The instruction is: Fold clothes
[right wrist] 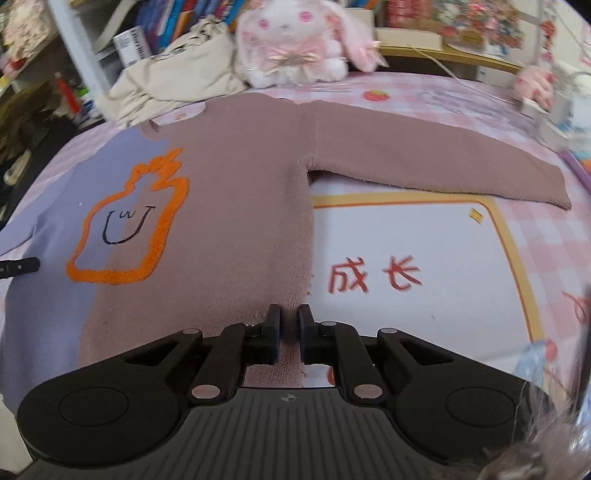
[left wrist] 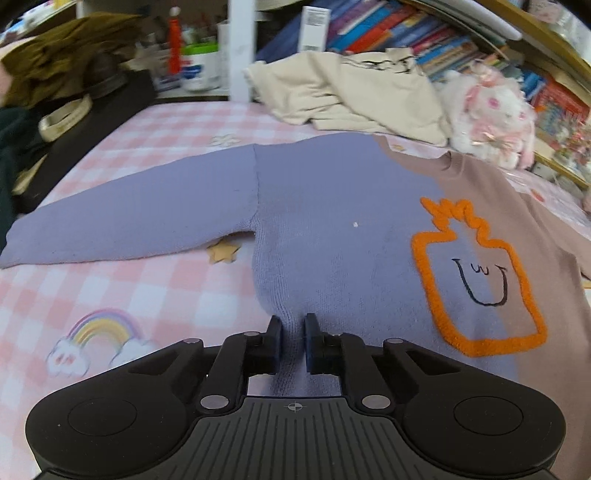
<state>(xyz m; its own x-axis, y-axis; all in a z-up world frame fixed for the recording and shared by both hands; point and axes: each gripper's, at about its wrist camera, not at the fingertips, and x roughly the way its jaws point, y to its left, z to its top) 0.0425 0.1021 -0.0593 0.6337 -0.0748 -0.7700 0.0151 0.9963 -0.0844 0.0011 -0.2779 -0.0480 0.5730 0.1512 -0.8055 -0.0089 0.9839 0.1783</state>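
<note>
A two-tone sweater lies flat on the bed, front up, sleeves spread out. Its lilac half (left wrist: 332, 206) fills the left wrist view, its mauve half (right wrist: 236, 192) the right wrist view. An orange outlined face design (left wrist: 476, 277) sits on the chest and also shows in the right wrist view (right wrist: 129, 225). My left gripper (left wrist: 292, 332) is shut on the sweater's bottom hem on the lilac side. My right gripper (right wrist: 289, 325) is shut on the hem on the mauve side, near the right side seam.
The bed has a pink checked sheet (left wrist: 155, 288). A cream garment (left wrist: 354, 92) and a plush rabbit (right wrist: 291, 40) lie at the far edge. Bookshelves (left wrist: 424, 33) stand behind. Dark clothes (left wrist: 55, 62) pile up at the far left.
</note>
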